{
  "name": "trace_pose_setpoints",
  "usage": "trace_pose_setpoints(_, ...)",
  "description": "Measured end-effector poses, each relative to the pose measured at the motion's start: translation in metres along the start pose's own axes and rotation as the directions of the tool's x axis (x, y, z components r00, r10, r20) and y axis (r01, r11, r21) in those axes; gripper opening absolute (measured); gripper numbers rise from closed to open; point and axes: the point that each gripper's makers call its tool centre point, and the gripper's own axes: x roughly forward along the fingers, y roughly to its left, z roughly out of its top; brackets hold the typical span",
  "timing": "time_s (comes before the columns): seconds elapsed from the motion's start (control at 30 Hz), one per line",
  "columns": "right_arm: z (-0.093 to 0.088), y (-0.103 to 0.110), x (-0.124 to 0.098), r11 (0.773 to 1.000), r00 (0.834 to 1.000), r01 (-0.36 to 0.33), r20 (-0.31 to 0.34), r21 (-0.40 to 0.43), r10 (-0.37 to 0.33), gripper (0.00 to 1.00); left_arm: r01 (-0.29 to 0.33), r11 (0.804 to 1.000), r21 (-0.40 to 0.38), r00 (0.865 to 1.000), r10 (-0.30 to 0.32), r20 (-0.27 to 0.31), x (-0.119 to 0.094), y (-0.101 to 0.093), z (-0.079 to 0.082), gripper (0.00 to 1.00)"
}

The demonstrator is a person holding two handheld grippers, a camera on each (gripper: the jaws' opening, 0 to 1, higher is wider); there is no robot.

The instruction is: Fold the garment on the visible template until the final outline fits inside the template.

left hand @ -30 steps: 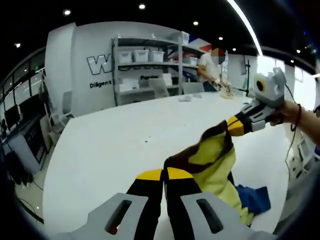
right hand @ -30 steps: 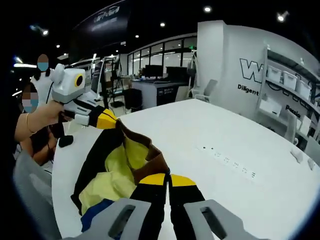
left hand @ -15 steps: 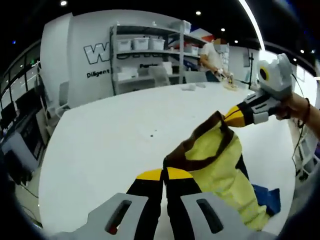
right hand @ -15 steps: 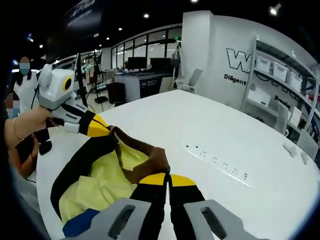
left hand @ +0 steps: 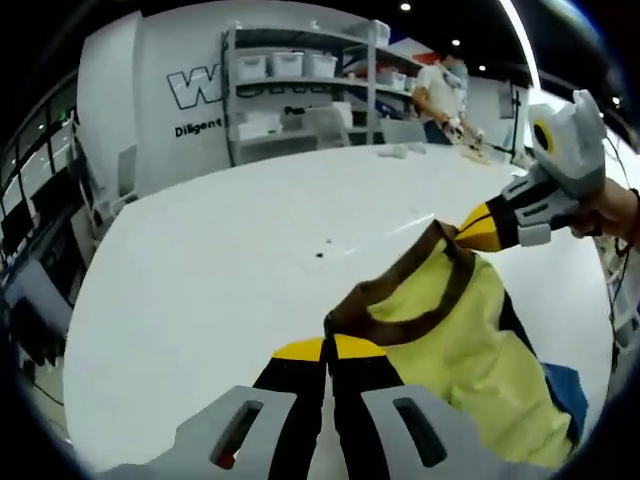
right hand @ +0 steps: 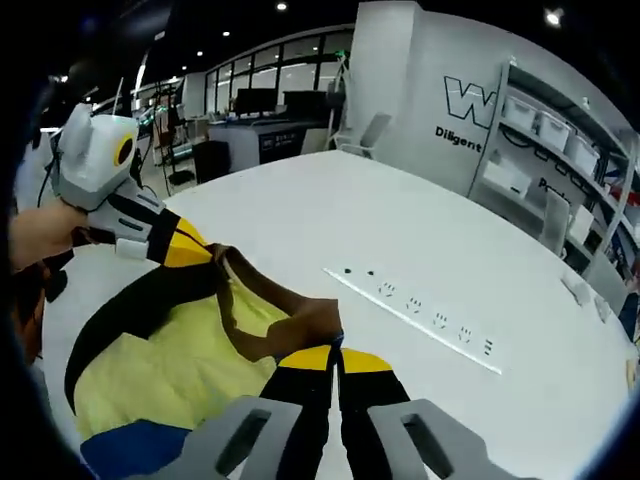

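Both grippers, left and right, are closed on the brown collar edge of the yellow garment, which hangs between them above the white table. No fold is made yet. I see no template, so all folding is left.

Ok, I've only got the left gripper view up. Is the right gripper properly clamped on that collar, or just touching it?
Observer: Clamped. In the right gripper view, the right gripper has its jaws shut together, with the brown collar pinched between the tips.
Operator: And what does my own left gripper look like from that side?
Observer: The left gripper pinches the other end of the collar, and a hand holds it.
Operator: Anything along the garment edge that I can't see?
Observer: A broad black band runs down from the left gripper's pinch, bordering the yellow garment.
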Motion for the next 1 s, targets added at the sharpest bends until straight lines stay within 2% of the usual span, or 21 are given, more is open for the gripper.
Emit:
trace_pose_setpoints(0.17, -0.016, -0.009, 0.013, 0.999, 0.998, 0.034, -0.060, 0.015, -0.033, 0.00, 0.006, 0.999, -0.033, 1.000, -0.007, -0.012, 0.013, 0.004, -0.004, 0.00)
trace_pose_setpoints(0.2, -0.017, -0.013, 0.017, 0.999, 0.997, 0.048, -0.063, -0.001, -0.048, 0.00, -0.009, 0.998, -0.058, 1.000, 0.009, -0.016, 0.016, 0.008, -0.006, 0.00)
trace_pose_setpoints(0.3, -0.018, -0.015, 0.022, 0.998, 0.998, 0.047, -0.055, 0.036, -0.045, 0.00, 0.015, 0.995, -0.101, 1.000, -0.015, -0.005, 0.022, 0.009, -0.006, 0.00)
trace_pose_setpoints(0.43, -0.023, -0.016, 0.029, 0.996, 0.998, 0.043, -0.049, 0.077, -0.040, 0.00, -0.019, 0.999, -0.047, 0.999, 0.017, -0.035, 0.027, 0.016, -0.011, 0.00)
trace_pose_setpoints(0.5, -0.026, -0.016, 0.033, 0.994, 0.998, 0.046, -0.056, 0.103, -0.040, 0.00, -0.019, 0.998, -0.057, 0.999, 0.017, -0.048, 0.031, 0.016, -0.016, 0.00)
trace_pose_setpoints(0.63, -0.031, -0.018, 0.039, 0.994, 0.995, 0.060, -0.079, 0.091, -0.053, 0.00, -0.027, 0.999, -0.042, 0.997, 0.023, -0.076, 0.038, 0.020, -0.024, 0.00)
trace_pose_setpoints(0.7, -0.033, -0.019, 0.041, 0.995, 0.994, 0.069, -0.093, 0.074, -0.062, 0.00, -0.030, 0.998, -0.064, 0.996, 0.024, -0.089, 0.041, 0.022, -0.028, 0.00)
trace_pose_setpoints(1.0, -0.041, -0.022, 0.046, 0.994, 0.990, 0.089, -0.112, 0.059, -0.082, 0.00, -0.042, 0.998, -0.051, 0.994, 0.037, -0.099, 0.045, 0.028, -0.031, 0.00)
